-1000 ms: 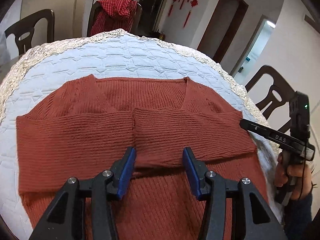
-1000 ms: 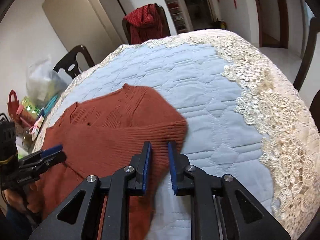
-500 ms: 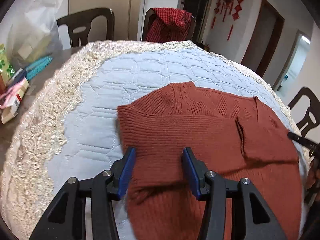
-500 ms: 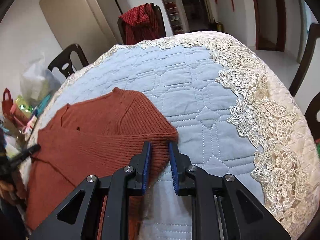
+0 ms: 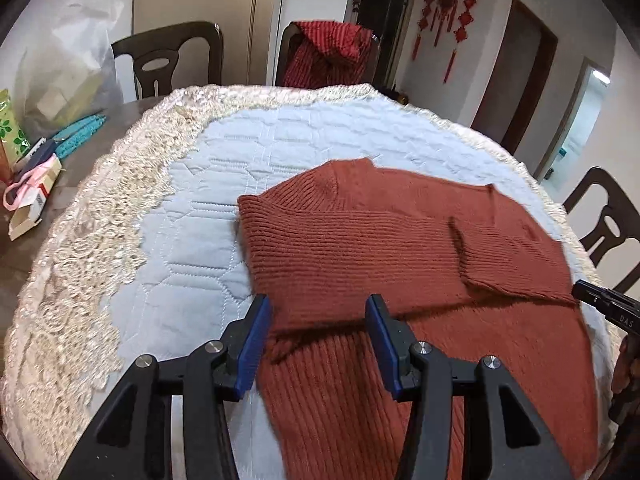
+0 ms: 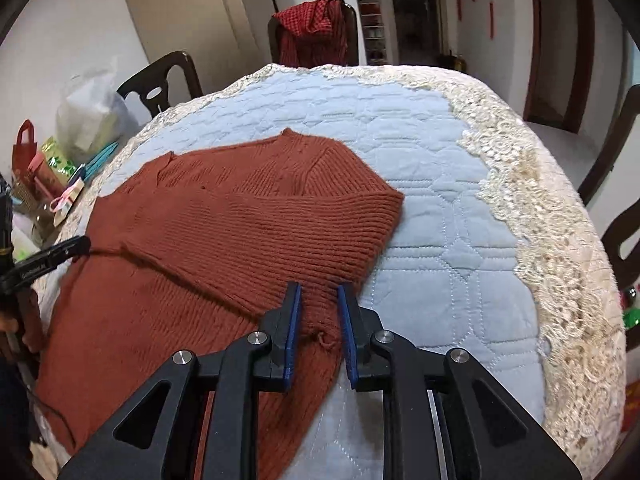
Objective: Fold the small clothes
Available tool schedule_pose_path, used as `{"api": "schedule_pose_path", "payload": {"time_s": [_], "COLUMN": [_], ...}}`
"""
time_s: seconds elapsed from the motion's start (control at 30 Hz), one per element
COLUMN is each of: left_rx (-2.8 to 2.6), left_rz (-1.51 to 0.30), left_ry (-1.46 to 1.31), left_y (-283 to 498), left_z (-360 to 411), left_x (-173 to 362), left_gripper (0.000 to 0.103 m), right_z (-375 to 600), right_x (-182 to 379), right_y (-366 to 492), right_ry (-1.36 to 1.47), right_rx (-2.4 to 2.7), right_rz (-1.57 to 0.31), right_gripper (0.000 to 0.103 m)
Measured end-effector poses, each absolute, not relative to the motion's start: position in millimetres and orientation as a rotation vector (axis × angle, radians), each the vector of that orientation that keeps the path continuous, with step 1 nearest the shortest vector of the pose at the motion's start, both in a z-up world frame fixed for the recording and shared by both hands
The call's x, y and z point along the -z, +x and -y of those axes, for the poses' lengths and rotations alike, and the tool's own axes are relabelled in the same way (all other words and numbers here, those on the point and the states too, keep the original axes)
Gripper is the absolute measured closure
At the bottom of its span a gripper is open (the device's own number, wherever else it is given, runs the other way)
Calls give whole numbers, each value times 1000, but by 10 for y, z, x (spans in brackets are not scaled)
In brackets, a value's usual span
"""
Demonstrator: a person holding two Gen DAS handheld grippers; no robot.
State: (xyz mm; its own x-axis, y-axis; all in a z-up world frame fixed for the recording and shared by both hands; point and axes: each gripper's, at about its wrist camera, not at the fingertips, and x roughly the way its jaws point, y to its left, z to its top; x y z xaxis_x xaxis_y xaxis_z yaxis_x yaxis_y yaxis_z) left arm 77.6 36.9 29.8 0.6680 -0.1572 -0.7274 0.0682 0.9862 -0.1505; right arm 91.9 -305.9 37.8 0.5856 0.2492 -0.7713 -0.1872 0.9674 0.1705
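A rust-red knitted sweater (image 5: 400, 264) lies flat on the blue quilted table cover (image 5: 192, 248), both sleeves folded across its chest. My left gripper (image 5: 318, 314) hovers open over the sweater's left side edge, just below the folded sleeve, with nothing pinched. My right gripper (image 6: 319, 306) is above the sweater's (image 6: 224, 240) right side edge. Its jaws stand a narrow gap apart; knit and a loose thread show between them, but the pads do not press on it. The right gripper's finger (image 5: 600, 300) shows at the right edge of the left wrist view.
A cream lace border (image 6: 540, 208) rings the cover. Dark chairs (image 5: 168, 60) surround the table, one draped with a red garment (image 5: 328, 56). A plastic bag (image 5: 68, 80), boxes and small packets (image 5: 28, 192) crowd the table's left side. A hand (image 6: 12, 320) holds the left gripper.
My left gripper slid from the sweater's middle to its left edge. My right gripper moved from the folded sleeve's end to the side edge just below it. The sweater itself has not shifted.
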Motion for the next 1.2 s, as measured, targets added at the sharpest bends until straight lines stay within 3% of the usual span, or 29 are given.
{"api": "schedule_pose_path", "payload": {"time_s": [0.27,0.37,0.43,0.63,1.2], "left_rx": [165,165,162,122,125], "left_rz": [-800,-787,-777,-761,-843], "left_ry": [-103,-107,-109,-90,-104], "left_y": [296,160,87,-125,-454], "left_z": [-404,-439,-466,-467,-242], "left_x": [-454,-521,-559,-587,-224], "left_gripper": [51,51,51,51,49], "right_z": [3012,3034,3062,3095,3056], "right_x": [-585,-643,-694,-781,-320], "right_y": [544,443,375,135,-160], "right_ry": [108,129,142,157,223], "right_rx": [-342,-360,-363,-375,-364], "right_rz": [-874,-869,-862,-845,-938], "right_gripper": [83,78,68,68,68]}}
